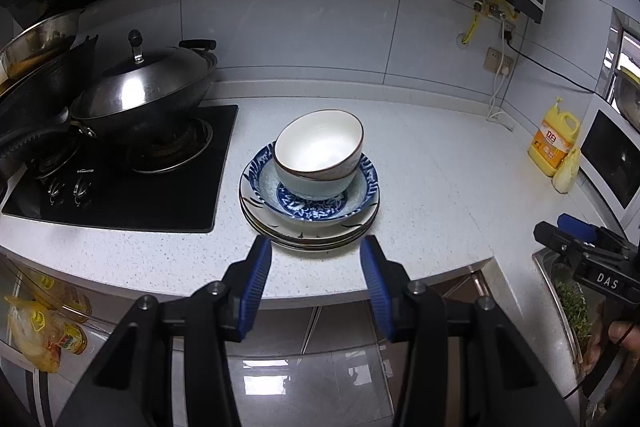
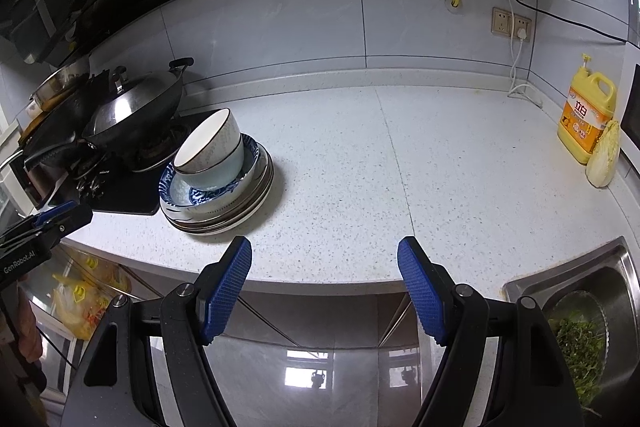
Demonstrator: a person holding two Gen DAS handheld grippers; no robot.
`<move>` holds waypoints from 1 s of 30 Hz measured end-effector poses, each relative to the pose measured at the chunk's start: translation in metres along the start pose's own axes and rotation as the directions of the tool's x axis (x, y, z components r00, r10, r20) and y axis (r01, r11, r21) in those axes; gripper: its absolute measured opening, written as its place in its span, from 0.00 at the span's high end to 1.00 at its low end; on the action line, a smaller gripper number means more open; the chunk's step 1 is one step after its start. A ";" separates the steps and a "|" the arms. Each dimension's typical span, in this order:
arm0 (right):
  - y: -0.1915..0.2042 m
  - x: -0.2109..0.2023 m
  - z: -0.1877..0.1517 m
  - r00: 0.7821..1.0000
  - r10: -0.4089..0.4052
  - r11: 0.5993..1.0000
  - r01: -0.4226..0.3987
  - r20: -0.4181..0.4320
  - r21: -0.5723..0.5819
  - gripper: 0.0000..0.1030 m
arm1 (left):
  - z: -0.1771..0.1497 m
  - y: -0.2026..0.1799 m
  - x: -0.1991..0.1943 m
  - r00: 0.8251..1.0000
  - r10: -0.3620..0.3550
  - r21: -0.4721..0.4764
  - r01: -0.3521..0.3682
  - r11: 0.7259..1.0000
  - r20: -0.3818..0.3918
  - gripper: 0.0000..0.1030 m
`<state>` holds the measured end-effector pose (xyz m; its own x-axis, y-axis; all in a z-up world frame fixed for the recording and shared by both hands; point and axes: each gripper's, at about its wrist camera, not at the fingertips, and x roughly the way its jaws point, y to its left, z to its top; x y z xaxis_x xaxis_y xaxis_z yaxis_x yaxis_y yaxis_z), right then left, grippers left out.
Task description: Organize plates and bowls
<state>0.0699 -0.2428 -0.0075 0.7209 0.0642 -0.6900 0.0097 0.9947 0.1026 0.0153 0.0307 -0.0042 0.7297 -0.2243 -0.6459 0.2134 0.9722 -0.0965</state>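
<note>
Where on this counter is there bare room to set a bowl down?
Free: the counter between the dish stack and the detergent jug, back to the wall. Crowded: the stove side with its wok, and the sink corner.

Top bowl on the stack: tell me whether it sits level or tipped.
Tipped. The top bowl rests nested in the pale blue bowl with its rim slanted, the far edge higher, its white inside facing the left wrist camera.

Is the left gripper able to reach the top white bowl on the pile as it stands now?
Probably yes. The left gripper is open and empty, right in front of the pile of plates. The top white bowl sits tilted in another bowl, nothing between.
</note>
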 end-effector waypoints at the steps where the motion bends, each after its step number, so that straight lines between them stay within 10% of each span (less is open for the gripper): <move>1: -0.001 -0.001 0.000 1.000 -0.001 1.000 0.001 0.000 0.001 0.31 | 0.000 -0.001 0.000 1.000 -0.002 -0.003 0.001 1.000 -0.003 0.57; 30: -0.015 -0.002 -0.002 1.000 0.008 1.000 -0.008 0.000 -0.008 0.31 | -0.005 -0.016 0.000 1.000 0.027 -0.033 -0.027 0.999 -0.013 0.57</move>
<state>0.0668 -0.2574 -0.0091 0.7211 0.0720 -0.6890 -0.0015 0.9947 0.1024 0.0086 0.0154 -0.0062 0.7264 -0.1972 -0.6584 0.1717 0.9796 -0.1040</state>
